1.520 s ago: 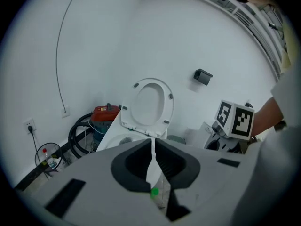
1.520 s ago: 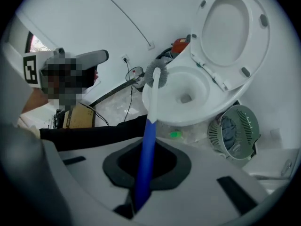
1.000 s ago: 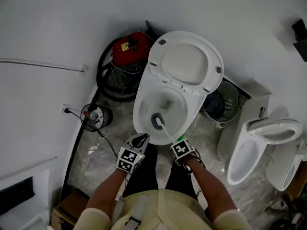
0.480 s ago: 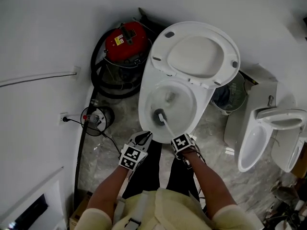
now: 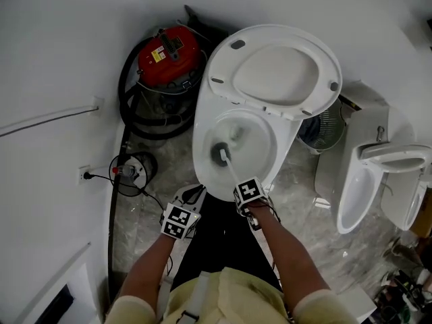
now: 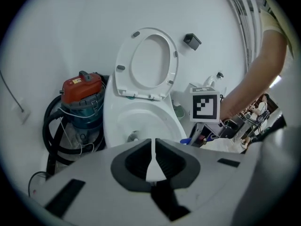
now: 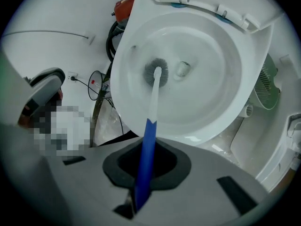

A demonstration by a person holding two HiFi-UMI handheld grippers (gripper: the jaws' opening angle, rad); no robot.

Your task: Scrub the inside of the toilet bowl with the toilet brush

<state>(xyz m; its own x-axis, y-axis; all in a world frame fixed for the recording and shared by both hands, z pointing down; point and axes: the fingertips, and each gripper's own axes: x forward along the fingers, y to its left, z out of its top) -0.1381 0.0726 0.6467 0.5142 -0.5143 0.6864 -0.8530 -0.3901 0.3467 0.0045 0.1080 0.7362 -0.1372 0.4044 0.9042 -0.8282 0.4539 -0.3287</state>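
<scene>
The white toilet bowl (image 5: 202, 164) stands open with its seat and lid (image 5: 277, 69) raised. A toilet brush has a blue and white handle (image 7: 147, 145), and its grey bristle head (image 5: 221, 155) rests low inside the bowl on the left-hand side, next to the drain. My right gripper (image 5: 239, 185) is shut on the blue handle just over the near rim. In the right gripper view the brush head (image 7: 155, 71) presses on the wet porcelain (image 7: 207, 79). My left gripper (image 5: 194, 195) hangs shut and empty in front of the bowl's near-left edge (image 6: 110, 126).
A red canister vacuum (image 5: 166, 49) with a black hose stands left of the toilet by the wall. A wall socket (image 5: 85, 174) with a cable sits low on the left. A mesh bin (image 5: 328, 130) and another white fixture (image 5: 368, 184) are on the right.
The head view has swung, so the toilet sits higher in frame. The brush head has slid slightly toward the bowl's left wall. Both grippers keep their hold and stay near the front rim.
</scene>
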